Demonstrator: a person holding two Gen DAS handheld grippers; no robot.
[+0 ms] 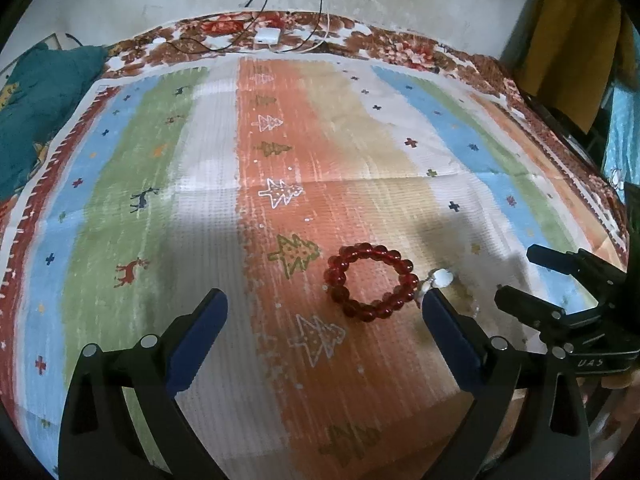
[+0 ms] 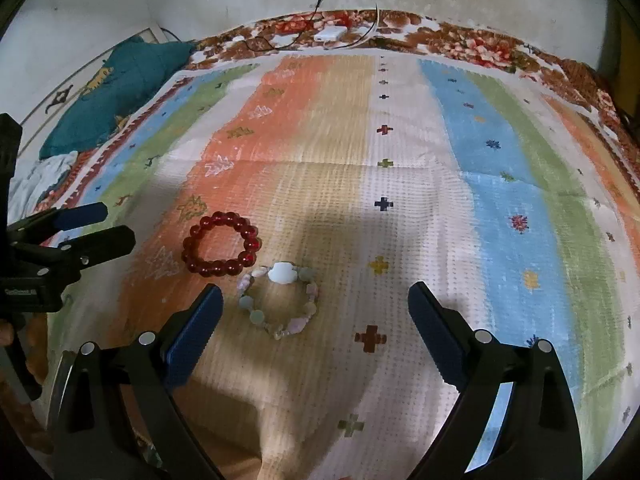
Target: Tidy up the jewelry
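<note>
Red bracelet [image 1: 371, 281] shows in both views; pastel bracelet [image 2: 279, 301] whole only right; both claws gape.

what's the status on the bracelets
Left hand-held gripper open, empty; right hand-held gripper open, empty. Red glass-bead bracelet and pale pastel stone bracelet side by side on striped cloth. Nothing in the way.

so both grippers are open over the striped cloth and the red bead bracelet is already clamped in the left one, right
Not quite. The red bead bracelet is not clamped: the left wrist view shows it lying flat on the striped cloth, ahead of the left gripper, whose fingers stand wide apart and hold nothing. The rest holds: the right gripper is open too, with the pale stone bracelet lying on the cloth between its fingers.
</note>
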